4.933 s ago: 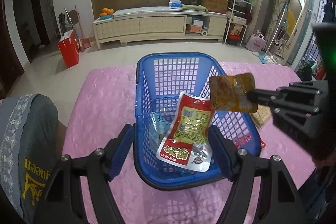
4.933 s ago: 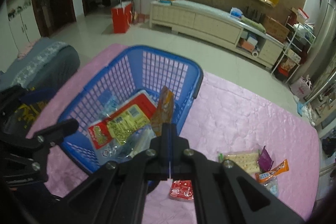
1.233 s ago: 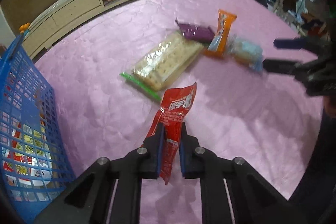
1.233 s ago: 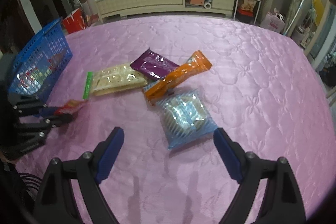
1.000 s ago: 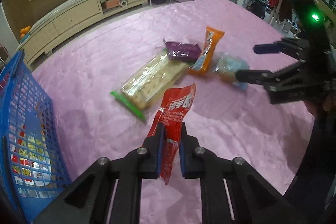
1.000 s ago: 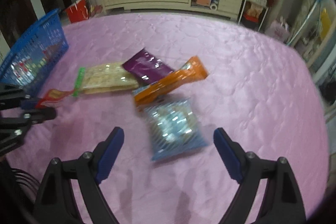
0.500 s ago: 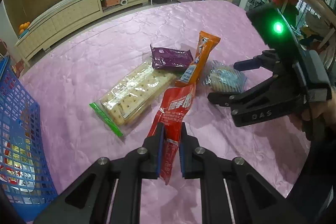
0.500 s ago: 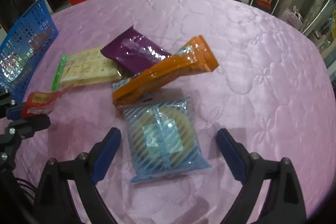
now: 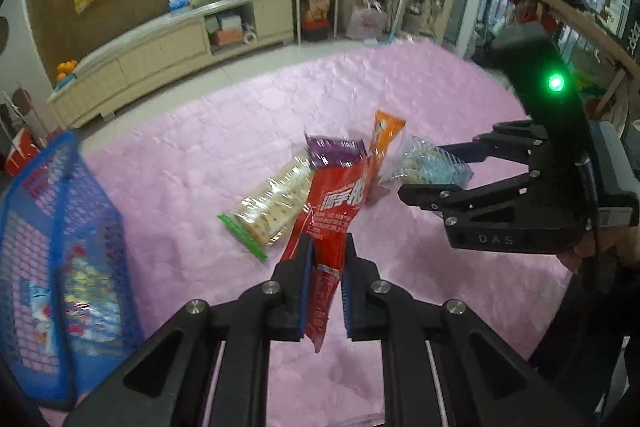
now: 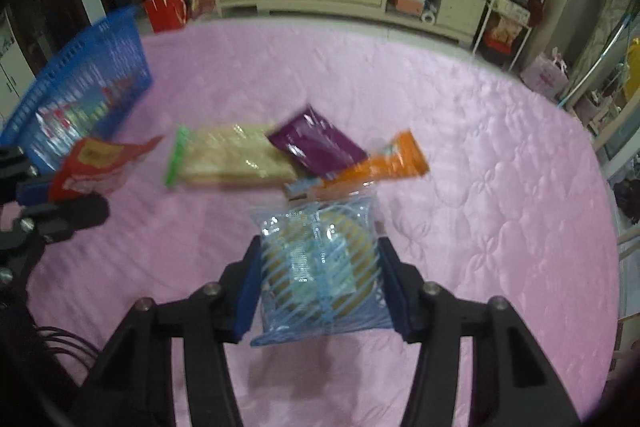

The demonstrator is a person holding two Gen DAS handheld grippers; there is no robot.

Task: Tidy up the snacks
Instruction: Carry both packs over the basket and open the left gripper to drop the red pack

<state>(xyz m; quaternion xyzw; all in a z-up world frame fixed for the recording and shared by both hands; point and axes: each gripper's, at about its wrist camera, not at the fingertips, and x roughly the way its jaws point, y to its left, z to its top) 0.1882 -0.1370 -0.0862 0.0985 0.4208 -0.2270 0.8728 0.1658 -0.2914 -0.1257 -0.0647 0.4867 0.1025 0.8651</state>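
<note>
Nearest the cameras, the left gripper (image 9: pixel 323 283) was clamped on a flat red foil snack pouch (image 9: pixel 334 215) held above the pink quilted tablecloth (image 10: pixel 460 131), while the right gripper (image 10: pixel 318 281) had its fingers closed against a clear blue-striped plastic cookie bag (image 10: pixel 320 267), seemingly lifted, though blur makes that uncertain. Beyond them three packs remained unsorted: a clear cracker sleeve with a green end (image 10: pixel 228 155), a purple foil packet (image 10: pixel 316 143) and a long orange wrapper (image 10: pixel 372 167). Farther left, the blue plastic mesh basket (image 9: pixel 80 239) already held several packets, so the job looked perhaps half done.
</note>
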